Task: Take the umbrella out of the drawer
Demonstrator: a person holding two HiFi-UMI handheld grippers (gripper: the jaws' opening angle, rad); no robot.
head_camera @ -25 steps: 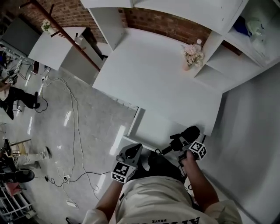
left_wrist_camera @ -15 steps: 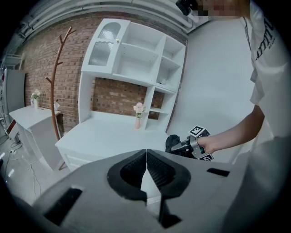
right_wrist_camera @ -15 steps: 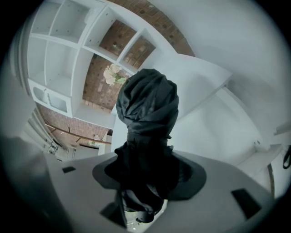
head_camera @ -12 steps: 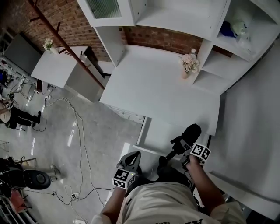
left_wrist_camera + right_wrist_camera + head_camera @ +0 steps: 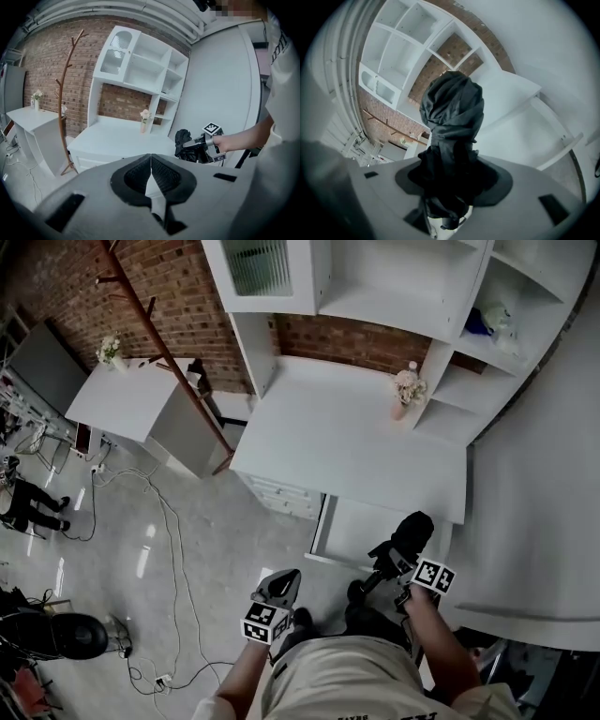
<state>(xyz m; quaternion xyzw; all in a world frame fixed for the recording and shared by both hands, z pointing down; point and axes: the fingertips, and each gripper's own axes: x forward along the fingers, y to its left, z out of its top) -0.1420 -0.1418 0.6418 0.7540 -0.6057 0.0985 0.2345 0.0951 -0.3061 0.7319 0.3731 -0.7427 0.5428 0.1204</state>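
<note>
- A folded black umbrella sits clamped in the right gripper. Its bunched fabric fills the gap between the jaws, and its rounded end stands out past the fingertips.
- In the head view, the umbrella shows in front of the white desk, over the right front corner of the drawer. The drawer stands pulled out from the desk's front edge.
- The left gripper hangs in front of the desk, left of the drawer. Its jaws meet at the tips with nothing between them.
- Well apart from both grippers, a small vase of flowers stands at the desk's back right corner, beside the white shelving that rises from the desk's rear.
</note>
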